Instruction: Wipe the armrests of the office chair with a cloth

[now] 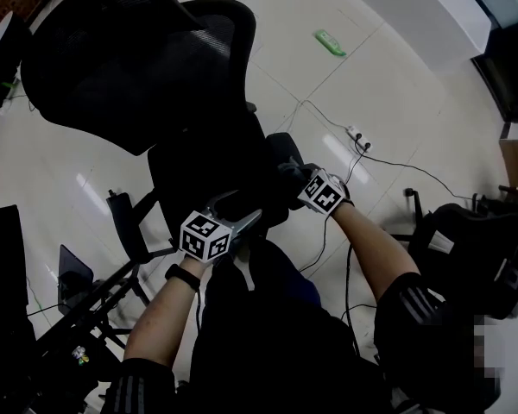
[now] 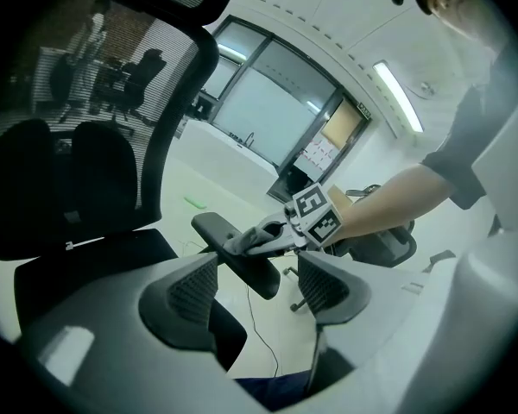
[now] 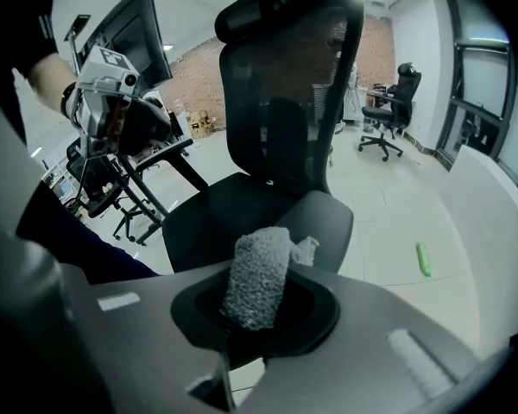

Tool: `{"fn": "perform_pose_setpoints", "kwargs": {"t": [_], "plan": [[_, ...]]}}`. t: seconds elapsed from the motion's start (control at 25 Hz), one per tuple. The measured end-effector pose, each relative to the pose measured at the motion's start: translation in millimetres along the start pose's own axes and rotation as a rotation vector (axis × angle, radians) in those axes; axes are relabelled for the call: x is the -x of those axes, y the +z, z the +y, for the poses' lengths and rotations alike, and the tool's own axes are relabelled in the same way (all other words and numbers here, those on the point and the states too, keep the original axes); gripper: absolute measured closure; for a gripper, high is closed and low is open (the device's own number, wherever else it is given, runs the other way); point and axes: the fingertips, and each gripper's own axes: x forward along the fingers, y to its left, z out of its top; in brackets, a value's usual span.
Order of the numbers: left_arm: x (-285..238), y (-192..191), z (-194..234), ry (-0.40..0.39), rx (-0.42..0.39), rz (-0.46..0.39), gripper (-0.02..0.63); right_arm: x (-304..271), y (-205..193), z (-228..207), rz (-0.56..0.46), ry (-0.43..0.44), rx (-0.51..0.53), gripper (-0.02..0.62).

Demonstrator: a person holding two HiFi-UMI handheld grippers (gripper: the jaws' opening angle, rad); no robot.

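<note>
Fingers (image 3: 315, 313) of right gripper (image 3: 259, 310) pinch the grey cloth (image 3: 259, 287), which appears to rest on an armrest (image 3: 324, 218) of the office chair (image 1: 129, 67). Left gripper (image 2: 259, 287): fingers spread, nothing held, beside the seat.

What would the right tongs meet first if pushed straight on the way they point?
Most likely the armrest pad, just beyond the cloth that the right tongs are shut on; the cloth would press it first. Depth is hard to judge.
</note>
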Motion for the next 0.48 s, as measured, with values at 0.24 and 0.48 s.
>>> {"fn": "perform_pose_setpoints", "kwargs": {"t": [0.24, 0.48], "plan": [[10, -10, -14, -0.021, -0.01, 0.0, 0.291, 9, -24, 36, 0.02, -0.009, -0.025, 0.555], [23, -18, -23, -0.025, -0.015, -0.002, 0.291, 16, -44, 70, 0.037, 0.001, -0.063, 0.555]]}}
